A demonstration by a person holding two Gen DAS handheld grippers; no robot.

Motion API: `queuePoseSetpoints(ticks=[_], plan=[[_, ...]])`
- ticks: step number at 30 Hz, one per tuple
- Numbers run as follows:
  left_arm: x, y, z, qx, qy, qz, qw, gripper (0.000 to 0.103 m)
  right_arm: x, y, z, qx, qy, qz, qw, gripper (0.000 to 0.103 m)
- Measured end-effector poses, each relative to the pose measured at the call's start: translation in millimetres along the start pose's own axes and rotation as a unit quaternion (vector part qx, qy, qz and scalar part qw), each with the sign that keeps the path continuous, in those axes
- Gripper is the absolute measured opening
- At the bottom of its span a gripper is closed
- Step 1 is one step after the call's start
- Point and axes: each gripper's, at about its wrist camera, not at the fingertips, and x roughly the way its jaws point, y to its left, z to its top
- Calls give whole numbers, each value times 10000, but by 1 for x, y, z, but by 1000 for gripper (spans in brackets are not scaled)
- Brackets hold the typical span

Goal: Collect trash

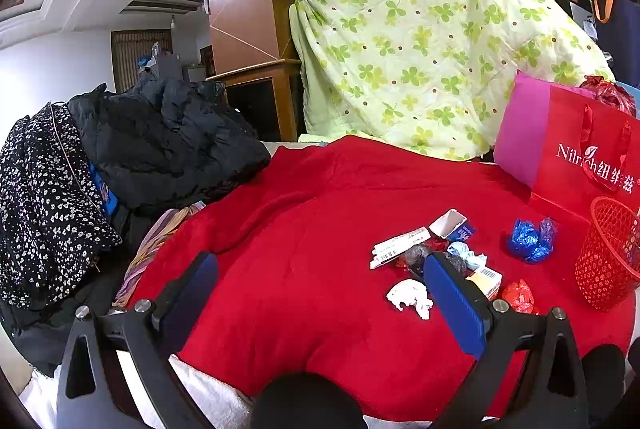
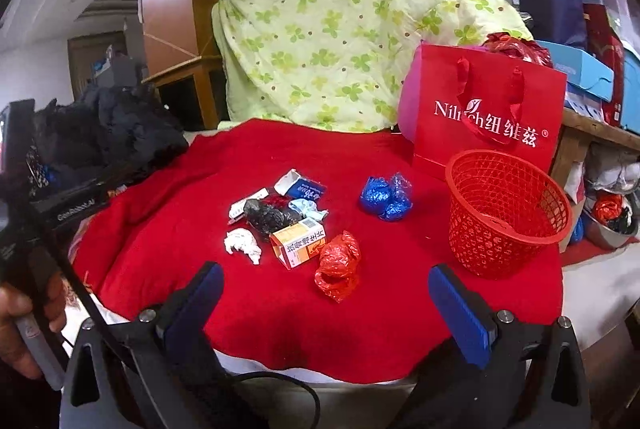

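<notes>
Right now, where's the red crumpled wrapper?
In the right wrist view the red crumpled wrapper lies on the red blanket, just right of the orange box, left of the red basket.

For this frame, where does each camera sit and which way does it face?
Left wrist: on the open left gripper, angled down over the red blanket; own blue-padded fingers show.
Right wrist: on the open right gripper, nearer the red mesh plastic basket; a hand shows.
Shared: crumpled white tissue, basket.

Black tongs with blue pads, silver screws.
</notes>
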Motion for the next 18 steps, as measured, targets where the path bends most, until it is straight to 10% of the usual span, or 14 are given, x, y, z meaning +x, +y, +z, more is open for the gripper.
queuePoseSetpoints(ticks=[18], plan=[[14,-21,-4,259,241,29,9994,102,31,-19,20,135,171,9,9998,103]])
